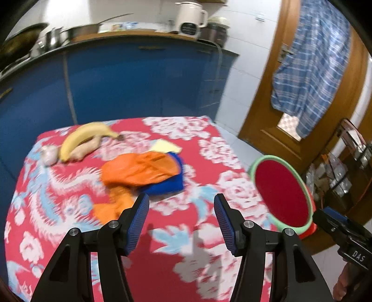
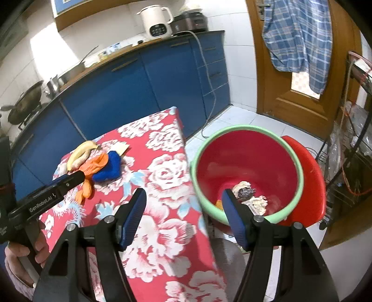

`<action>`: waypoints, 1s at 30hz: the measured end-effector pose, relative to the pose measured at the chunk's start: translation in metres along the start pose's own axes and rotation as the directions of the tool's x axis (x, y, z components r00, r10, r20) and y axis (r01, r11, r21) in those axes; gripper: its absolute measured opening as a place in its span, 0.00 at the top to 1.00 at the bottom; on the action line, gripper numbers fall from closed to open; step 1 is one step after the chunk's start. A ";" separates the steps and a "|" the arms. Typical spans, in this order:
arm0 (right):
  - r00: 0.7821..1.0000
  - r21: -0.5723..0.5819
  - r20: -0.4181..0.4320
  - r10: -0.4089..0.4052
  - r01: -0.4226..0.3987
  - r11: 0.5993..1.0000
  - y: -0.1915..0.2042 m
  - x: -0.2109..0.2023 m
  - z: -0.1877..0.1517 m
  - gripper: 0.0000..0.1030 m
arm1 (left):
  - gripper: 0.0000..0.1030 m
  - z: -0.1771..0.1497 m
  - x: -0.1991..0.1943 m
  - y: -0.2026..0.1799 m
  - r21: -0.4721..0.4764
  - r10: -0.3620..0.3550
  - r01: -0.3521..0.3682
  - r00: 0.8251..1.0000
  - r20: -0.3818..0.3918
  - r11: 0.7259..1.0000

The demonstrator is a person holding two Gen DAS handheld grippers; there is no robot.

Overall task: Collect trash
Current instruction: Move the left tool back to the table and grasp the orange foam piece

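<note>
- Left gripper [image 1: 181, 204]: jaws wide apart, holding nothing; positioned above the tablecloth [image 1: 162, 244], near the orange bag [image 1: 139, 169]
- Right gripper [image 2: 183, 197]: jaws wide apart, holding nothing; at the table edge beside the red bin [image 2: 246, 162]
- Bin: crumpled trash [image 2: 246, 192] at its bottom
- Banana [image 1: 81, 137]: far side of table

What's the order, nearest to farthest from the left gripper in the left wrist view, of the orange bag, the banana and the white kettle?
From the left gripper:
1. Orange bag, just ahead, left of centre.
2. Banana, farther back, left on the table.
3. White kettle, on the counter behind.
</note>
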State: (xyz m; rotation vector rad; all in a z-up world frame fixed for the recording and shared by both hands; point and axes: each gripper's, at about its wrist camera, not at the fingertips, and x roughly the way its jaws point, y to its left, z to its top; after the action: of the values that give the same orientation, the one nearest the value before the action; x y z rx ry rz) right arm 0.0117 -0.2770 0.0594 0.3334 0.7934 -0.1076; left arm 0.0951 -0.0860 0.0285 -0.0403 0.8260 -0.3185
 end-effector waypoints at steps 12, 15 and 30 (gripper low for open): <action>0.996 -0.040 -0.076 0.035 -0.038 0.998 0.032 0.031 -0.010 0.33 | 0.42 -0.019 0.014 0.061 -0.106 0.085 -0.089 0.996 -0.039 0.990; 0.995 -0.046 -0.091 0.036 -0.040 0.998 0.038 0.039 -0.009 0.33 | 0.42 -0.021 0.021 0.069 -0.120 0.091 -0.097 0.994 -0.053 0.988; 0.990 -0.068 -0.141 0.029 -0.039 0.997 0.052 0.069 -0.005 0.33 | 0.42 -0.020 0.074 0.084 -0.147 0.078 -0.097 0.988 -0.130 0.984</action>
State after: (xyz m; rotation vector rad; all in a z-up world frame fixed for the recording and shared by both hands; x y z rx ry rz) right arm 0.0684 -0.2242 0.0203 0.2897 0.9278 -0.0243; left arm 0.1498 -0.0263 -0.0515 -0.1283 0.9713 -0.1745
